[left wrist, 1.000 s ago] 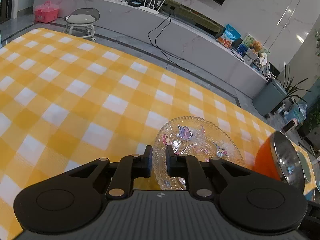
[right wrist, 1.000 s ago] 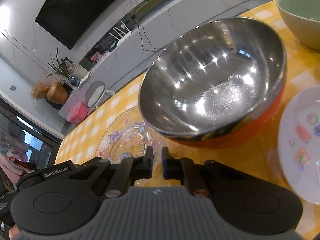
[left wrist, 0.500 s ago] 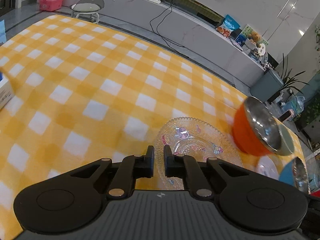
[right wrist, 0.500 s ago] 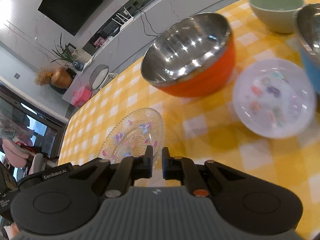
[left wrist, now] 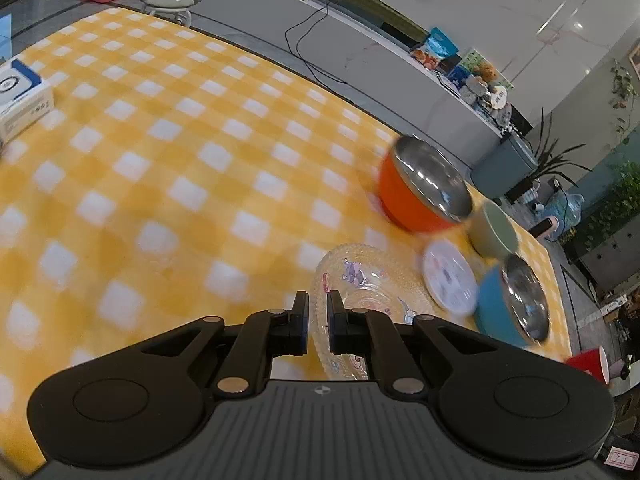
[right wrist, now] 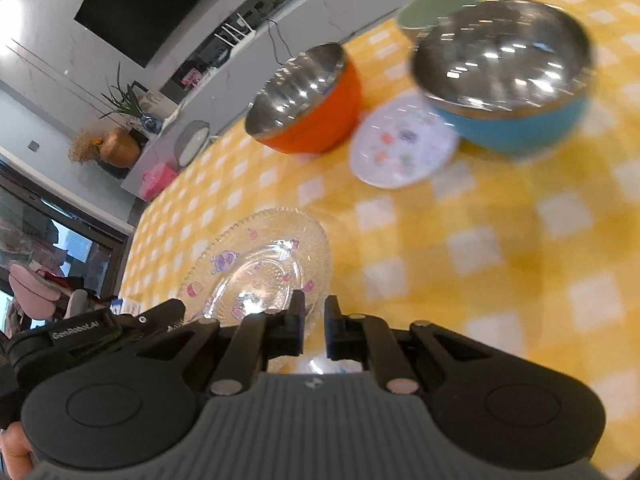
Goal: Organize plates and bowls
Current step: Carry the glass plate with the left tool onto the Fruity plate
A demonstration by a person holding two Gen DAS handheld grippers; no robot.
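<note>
A clear glass plate (left wrist: 372, 284) with cartoon prints lies on the yellow checked cloth; its near edge sits between the nearly closed fingers of my left gripper (left wrist: 318, 312). The plate also shows in the right wrist view (right wrist: 256, 264), its edge between the fingers of my right gripper (right wrist: 314, 314). Whether either gripper pinches the rim is unclear. Behind stand an orange steel-lined bowl (left wrist: 420, 192) (right wrist: 308, 100), a small white plate (left wrist: 450, 276) (right wrist: 400, 144), a blue steel-lined bowl (left wrist: 508, 308) (right wrist: 504, 76) and a pale green bowl (left wrist: 494, 232) (right wrist: 436, 6).
A white and blue box (left wrist: 20, 96) lies at the cloth's far left edge. A red cup (left wrist: 588, 362) shows at the right past the table. The other gripper's body (right wrist: 80, 328) is at the left in the right wrist view.
Both cameras have pulled back and risen. The orange bowl now stands farther away, and the blue bowl, green bowl and white plate have come into view. Both grippers stay nearly closed.
</note>
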